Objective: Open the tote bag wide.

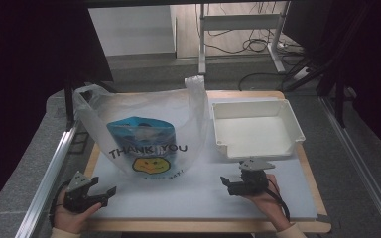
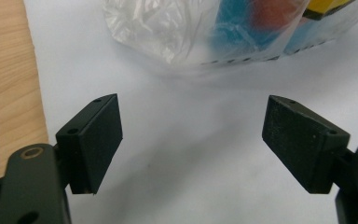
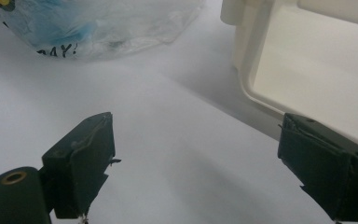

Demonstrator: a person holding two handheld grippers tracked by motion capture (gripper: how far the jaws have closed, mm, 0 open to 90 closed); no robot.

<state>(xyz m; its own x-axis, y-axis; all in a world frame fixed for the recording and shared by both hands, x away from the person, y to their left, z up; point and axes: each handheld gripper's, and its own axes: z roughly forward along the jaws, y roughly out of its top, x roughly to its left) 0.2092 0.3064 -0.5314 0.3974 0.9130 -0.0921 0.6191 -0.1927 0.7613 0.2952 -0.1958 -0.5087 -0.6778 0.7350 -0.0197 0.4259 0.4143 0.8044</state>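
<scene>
Nearest, left tongs (image 1: 105, 191) and right tongs (image 1: 226, 184) low over the white surface (image 1: 188, 196), both wide, holding nothing. Ahead, between them, plastic bag (image 1: 144, 131) standing upright beside the white tray (image 1: 255, 126). Likely starting step: reaching in for the bag's handles.

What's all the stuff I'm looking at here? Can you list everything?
plastic bag: one, clear with THANK YOU print and a yellow smiley, standing left of centre on the mat, blue item inside
tray: one, white, empty, right of the bag
mat: one, white, covering the tabletop
table: one, wooden
left hand-held gripper: one, black, near left, jaws open
right hand-held gripper: one, black, near right, jaws open
</scene>
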